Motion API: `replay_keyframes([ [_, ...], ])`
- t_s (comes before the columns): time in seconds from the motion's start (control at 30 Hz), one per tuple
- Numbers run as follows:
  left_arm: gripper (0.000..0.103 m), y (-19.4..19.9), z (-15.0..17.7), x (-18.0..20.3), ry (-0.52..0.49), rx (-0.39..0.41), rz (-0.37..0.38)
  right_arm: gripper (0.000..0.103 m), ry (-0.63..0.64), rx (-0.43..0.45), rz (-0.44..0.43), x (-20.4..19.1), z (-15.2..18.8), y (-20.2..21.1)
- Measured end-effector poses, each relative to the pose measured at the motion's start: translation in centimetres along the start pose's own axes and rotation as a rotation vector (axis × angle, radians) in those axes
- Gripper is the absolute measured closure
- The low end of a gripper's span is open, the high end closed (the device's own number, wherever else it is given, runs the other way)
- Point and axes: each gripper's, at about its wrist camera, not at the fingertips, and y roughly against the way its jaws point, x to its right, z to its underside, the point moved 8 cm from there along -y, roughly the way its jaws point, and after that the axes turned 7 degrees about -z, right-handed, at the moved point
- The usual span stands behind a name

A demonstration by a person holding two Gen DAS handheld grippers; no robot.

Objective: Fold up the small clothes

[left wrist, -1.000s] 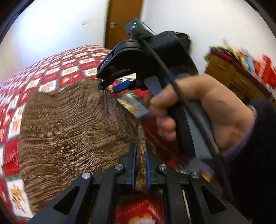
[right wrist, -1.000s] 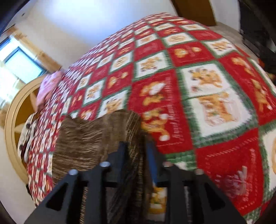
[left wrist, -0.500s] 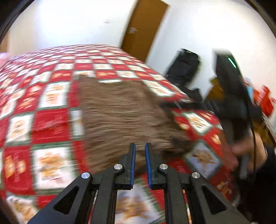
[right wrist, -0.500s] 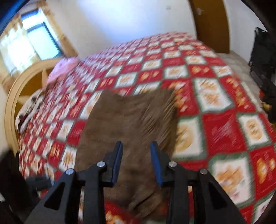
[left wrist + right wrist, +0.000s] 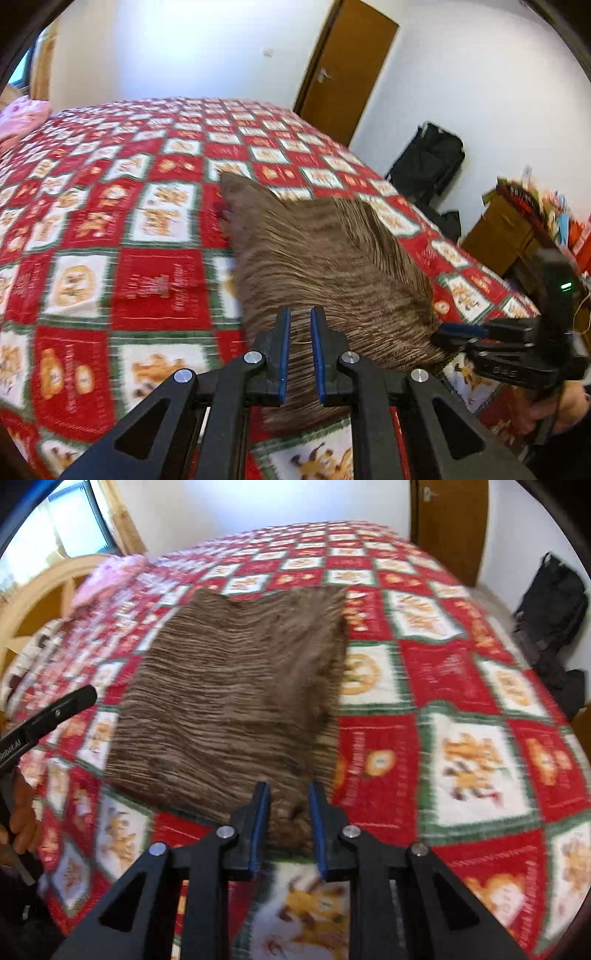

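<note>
While the brown garment (image 5: 236, 686) lies centre frame on the quilt (image 5: 480, 760), both grippers, left (image 5: 298, 354) and right (image 5: 287, 830), stand slack-jawed, grasping nothing; we regrip at corners, low.

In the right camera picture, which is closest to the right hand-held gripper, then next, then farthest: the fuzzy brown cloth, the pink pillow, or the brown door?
1. Fuzzy brown striped cloth: right at the right hand-held gripper, between its fingers.
2. Pink pillow: far left, at the bed's head.
3. Brown wooden door: beyond the bed, upper right.
</note>
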Motion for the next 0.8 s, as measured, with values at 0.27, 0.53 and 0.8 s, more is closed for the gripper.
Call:
replay_keyframes([
  [0.27,0.092,-2.6,2.9,-1.6,0.014,-0.116,-0.086,0.076,-0.047,0.182,-0.014,-0.6,-3.8,3.3],
  [0.53,0.086,-1.4,-4.0,-1.3,-0.001,0.0,-0.131,0.072,-0.048,0.183,-0.043,-1.6,-10.9,-1.2],
  [0.8,0.06,-10.2,-7.2,-2.8,0.078,-0.117,-0.252,0.077,-0.154,0.112,0.063,3.6,-10.6,-7.1],
])
